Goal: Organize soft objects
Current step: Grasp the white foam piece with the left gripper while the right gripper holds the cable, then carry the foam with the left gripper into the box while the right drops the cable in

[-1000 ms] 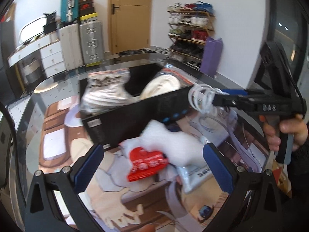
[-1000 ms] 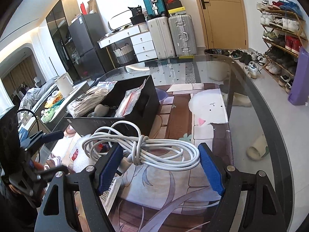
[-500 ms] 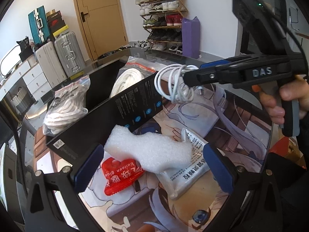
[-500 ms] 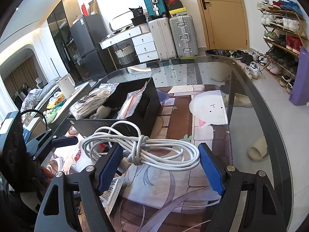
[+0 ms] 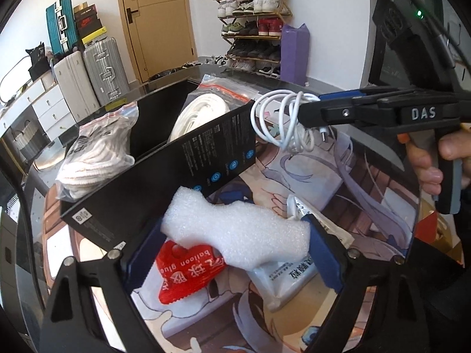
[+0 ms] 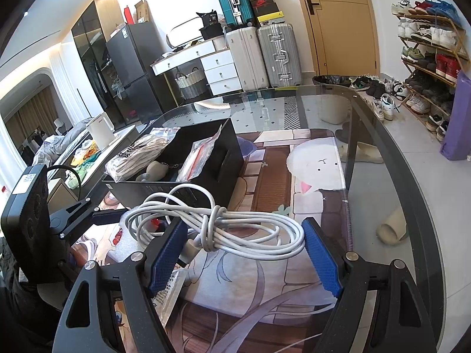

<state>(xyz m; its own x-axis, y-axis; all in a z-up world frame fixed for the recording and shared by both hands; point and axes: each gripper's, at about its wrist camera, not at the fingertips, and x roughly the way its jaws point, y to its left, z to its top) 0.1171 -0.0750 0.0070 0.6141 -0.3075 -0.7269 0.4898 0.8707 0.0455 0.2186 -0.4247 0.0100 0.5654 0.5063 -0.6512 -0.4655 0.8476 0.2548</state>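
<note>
Left wrist: cable coil (image 5: 282, 120) beside box rim (image 5: 206, 129)

Home entryway, shoe rack (image 6: 429, 47), suitcases (image 6: 265, 56)

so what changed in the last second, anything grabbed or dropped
The left tool closed its pads on the white foam piece, which had lain loose between them. The right tool carried the white cable coil slightly nearer the black box. The cable stays gripped and the box's bags stay put.
</note>
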